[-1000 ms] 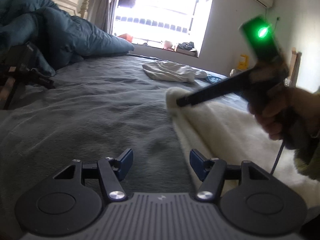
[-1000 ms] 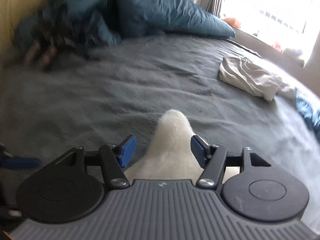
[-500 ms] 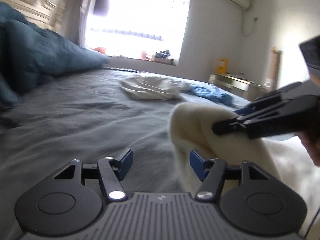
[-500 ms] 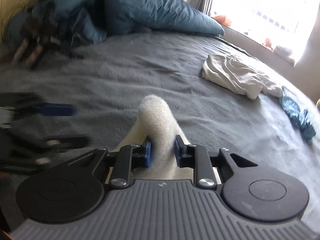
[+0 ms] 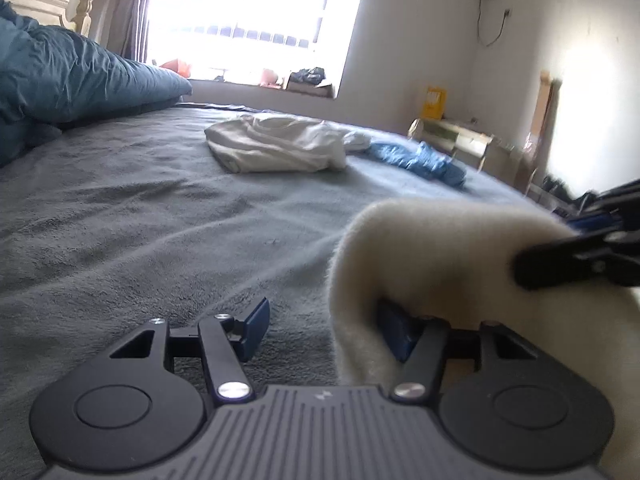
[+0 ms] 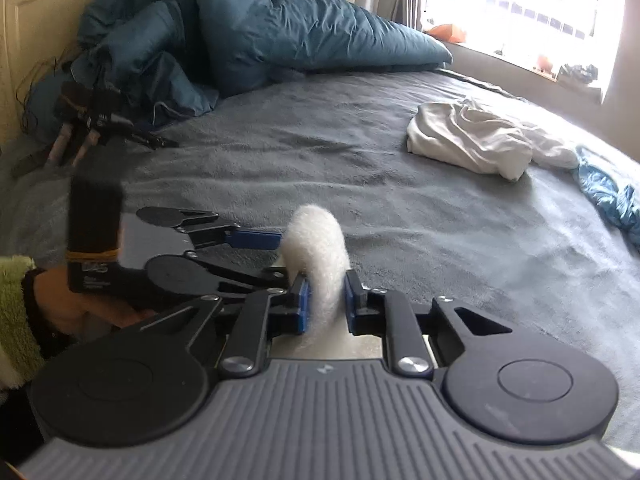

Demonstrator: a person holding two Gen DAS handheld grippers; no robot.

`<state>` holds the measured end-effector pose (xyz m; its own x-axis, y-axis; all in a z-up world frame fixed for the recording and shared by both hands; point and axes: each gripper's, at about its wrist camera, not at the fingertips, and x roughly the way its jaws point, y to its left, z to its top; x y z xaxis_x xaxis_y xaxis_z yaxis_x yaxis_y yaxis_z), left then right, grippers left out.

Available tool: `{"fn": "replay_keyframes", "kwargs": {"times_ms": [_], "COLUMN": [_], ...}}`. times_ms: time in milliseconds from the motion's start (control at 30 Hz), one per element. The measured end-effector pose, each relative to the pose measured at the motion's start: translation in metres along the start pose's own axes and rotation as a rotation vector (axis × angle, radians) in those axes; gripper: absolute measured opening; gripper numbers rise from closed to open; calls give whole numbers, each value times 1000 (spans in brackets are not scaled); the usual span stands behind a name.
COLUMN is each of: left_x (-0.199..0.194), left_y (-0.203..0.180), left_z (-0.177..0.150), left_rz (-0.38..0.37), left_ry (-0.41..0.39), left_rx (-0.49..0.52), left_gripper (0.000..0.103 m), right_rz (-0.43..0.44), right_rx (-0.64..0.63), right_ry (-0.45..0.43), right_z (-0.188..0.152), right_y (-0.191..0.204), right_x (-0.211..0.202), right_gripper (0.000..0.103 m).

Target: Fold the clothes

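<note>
On a grey bed (image 6: 400, 184), we pinch a raised ridge of the white fleece (image 6: 320, 248) in our right gripper (image 6: 325, 304), whose jaws are closing with the pile squeezed between the blue pads. Our left gripper (image 5: 320, 328) comes in beside it on the same ridge, jaws apart and closing; the fleece edge drapes over one of its pads (image 5: 394, 334), the other stands clear of it, so no second hold is made yet. We judge the fold barely begun: the fleece is only lifted at one corner. Farther up the bed from the fleece, a cream garment (image 6: 468, 140) and a blue one (image 6: 612, 196) lie crumpled, still unfolded. Beyond them the teal duvet (image 6: 248, 36) sits heaped at the headboard.
</note>
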<state>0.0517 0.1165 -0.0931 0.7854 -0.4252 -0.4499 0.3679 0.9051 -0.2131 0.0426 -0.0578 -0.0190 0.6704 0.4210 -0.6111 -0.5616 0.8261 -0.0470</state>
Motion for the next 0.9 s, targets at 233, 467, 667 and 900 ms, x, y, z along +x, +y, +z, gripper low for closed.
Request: {"fn": "replay_keyframes", "kwargs": {"times_ms": [233,467,667,900], "left_x": [3,29,-27,-9], "left_y": [-18,21,19,-9], "left_z": [-4,-7,-1,-7], "left_rz": [-154,-224,-208,-365], "left_ry": [58,130,14,143], "left_rx": [133,-232,-238,-115], "left_gripper": [59,62,52,4], "right_rz": [76,101,134,164], "right_rx": [44,74,134,168], "right_ry": [-21,-17,-17,-46], "right_z": [11,9,9,6], "right_y": [-18,-23,-37,-46], "right_x": [-18,-23,-18,-27], "right_gripper": [15,15,15,15]}}
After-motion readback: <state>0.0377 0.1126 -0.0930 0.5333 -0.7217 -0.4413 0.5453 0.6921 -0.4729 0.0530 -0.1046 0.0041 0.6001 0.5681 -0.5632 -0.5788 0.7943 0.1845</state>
